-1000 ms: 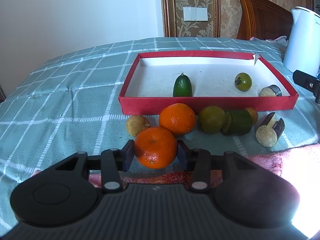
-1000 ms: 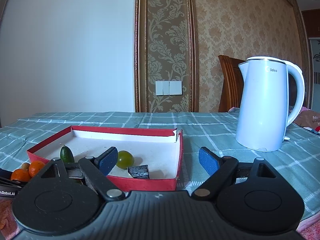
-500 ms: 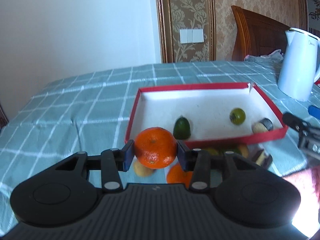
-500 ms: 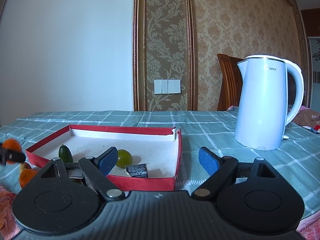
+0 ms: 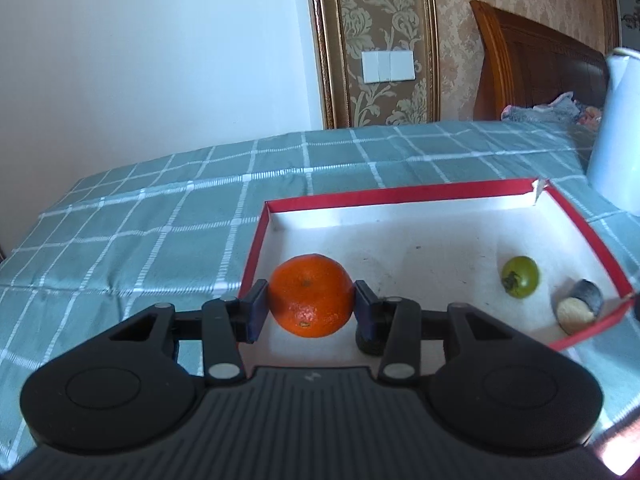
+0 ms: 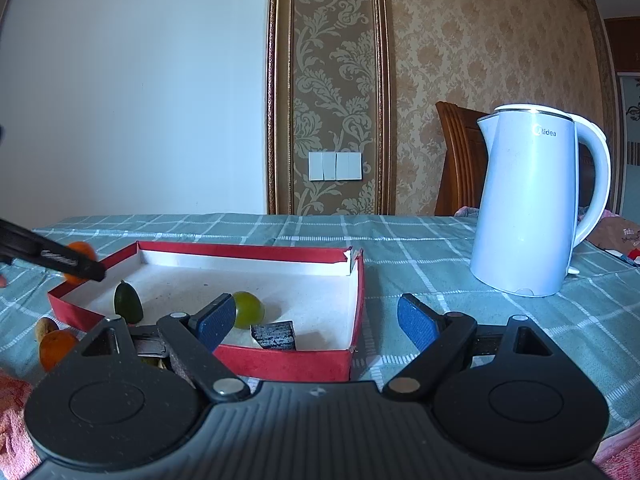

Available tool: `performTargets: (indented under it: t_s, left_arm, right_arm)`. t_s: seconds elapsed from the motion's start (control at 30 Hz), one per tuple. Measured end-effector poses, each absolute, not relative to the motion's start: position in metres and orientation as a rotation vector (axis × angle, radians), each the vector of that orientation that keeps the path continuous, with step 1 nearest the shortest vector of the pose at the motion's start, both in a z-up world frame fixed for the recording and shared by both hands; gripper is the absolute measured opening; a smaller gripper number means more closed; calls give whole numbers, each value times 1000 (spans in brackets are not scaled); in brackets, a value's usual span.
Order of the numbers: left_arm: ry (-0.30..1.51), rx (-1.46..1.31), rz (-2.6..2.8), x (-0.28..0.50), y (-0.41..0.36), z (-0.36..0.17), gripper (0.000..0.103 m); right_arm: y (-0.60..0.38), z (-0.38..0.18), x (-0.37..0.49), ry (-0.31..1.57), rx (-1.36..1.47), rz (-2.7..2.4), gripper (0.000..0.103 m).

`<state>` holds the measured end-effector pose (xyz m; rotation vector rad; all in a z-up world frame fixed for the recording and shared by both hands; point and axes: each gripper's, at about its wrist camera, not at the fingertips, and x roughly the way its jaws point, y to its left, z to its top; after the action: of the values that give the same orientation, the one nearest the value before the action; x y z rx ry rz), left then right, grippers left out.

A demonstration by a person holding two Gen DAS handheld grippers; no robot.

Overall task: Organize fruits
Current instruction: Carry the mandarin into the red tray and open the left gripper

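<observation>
Fruit first: a round, bright orange tangerine [image 5: 311,296] sits clamped between the blue pads of my left gripper [image 5: 310,310], both pads pressed flat against its sides, and I see it held above the near left corner of the shallow red cardboard tray with a white floor [image 5: 404,194]. In the right wrist view that same tangerine shows at nine o'clock, over the tray's left rim, half hidden by the left gripper's black finger [image 6: 76,264].

Inside the tray, from the left wrist camera, a small round green tomato [image 5: 520,277] lies at three o'clock, and just beside it toward four o'clock a short dark-skinned cylinder with a pale cut face [image 5: 579,309] rests near the right wall. A dark green oval fruit [image 6: 128,304] stands in the tray's left part in the right wrist view.

My right gripper [image 6: 316,322] hangs with its blue pads spread wide and nothing between them, in front of the tray's near right corner. A second orange tangerine [image 6: 56,348] and a small brownish fruit [image 6: 45,326] lie on the teal checked tablecloth [image 5: 160,220] outside the tray, at eight o'clock. A white electric kettle [image 6: 528,200] stands at two o'clock.
</observation>
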<state>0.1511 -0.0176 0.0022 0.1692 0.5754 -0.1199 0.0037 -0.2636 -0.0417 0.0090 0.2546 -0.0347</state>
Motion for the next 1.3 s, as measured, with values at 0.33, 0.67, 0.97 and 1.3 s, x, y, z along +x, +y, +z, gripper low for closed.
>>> performTargets:
  t_s: [0.33, 0.67, 0.97, 1.3]
  left_arm:
    - [625, 119, -105, 182, -14, -12, 42]
    - [610, 106, -107, 188, -11, -13, 69]
    - [575, 127, -94, 165, -10, -5, 77]
    - [527, 82, -65, 108, 12, 12, 86]
  right_arm:
    - [-264, -42, 6, 271, 10, -26, 88]
    - [-264, -42, 7, 280, 2, -26, 88]
    - [-264, -42, 7, 284, 2, -33, 88]
    - [-263, -43, 5, 272, -6, -29, 88]
